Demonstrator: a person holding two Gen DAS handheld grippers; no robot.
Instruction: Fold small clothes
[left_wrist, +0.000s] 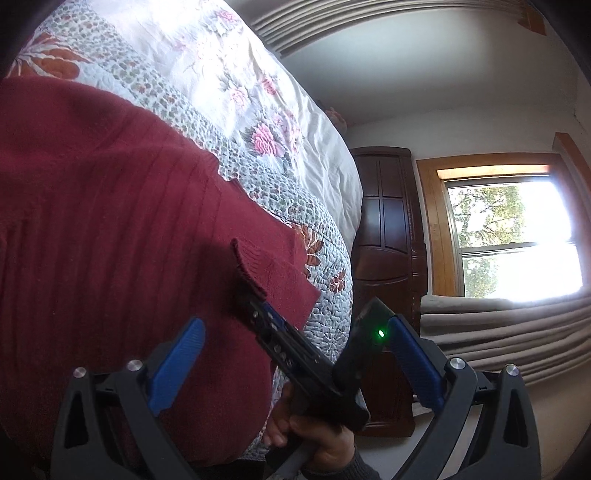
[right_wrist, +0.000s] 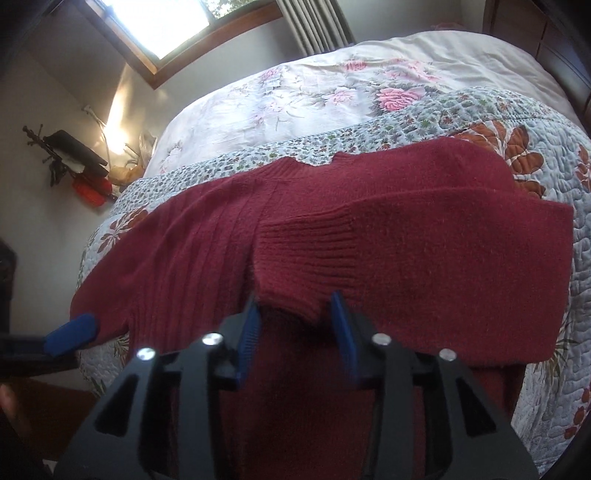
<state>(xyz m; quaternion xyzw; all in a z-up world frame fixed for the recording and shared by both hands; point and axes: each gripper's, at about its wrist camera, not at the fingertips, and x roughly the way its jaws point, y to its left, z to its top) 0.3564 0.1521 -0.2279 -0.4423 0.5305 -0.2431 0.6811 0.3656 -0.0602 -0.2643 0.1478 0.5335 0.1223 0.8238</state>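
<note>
Holding the ribbed cuff of the dark red knit sweater between my right tool, blue pads nearly pinching it | sleeve runs ahead-right across the body on the quilted bed | left tool wide apart, farther left.

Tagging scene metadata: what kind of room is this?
Most likely a bedroom: a bed under a floral quilt, a dark wooden wardrobe, and a curtained window. A red sweater lies on the quilt.

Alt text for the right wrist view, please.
A dark red knit sweater lies on a floral quilt, one sleeve folded across its body, the ribbed cuff between the open blue fingers of the right hand-held gripper. A window shows top left.
</note>
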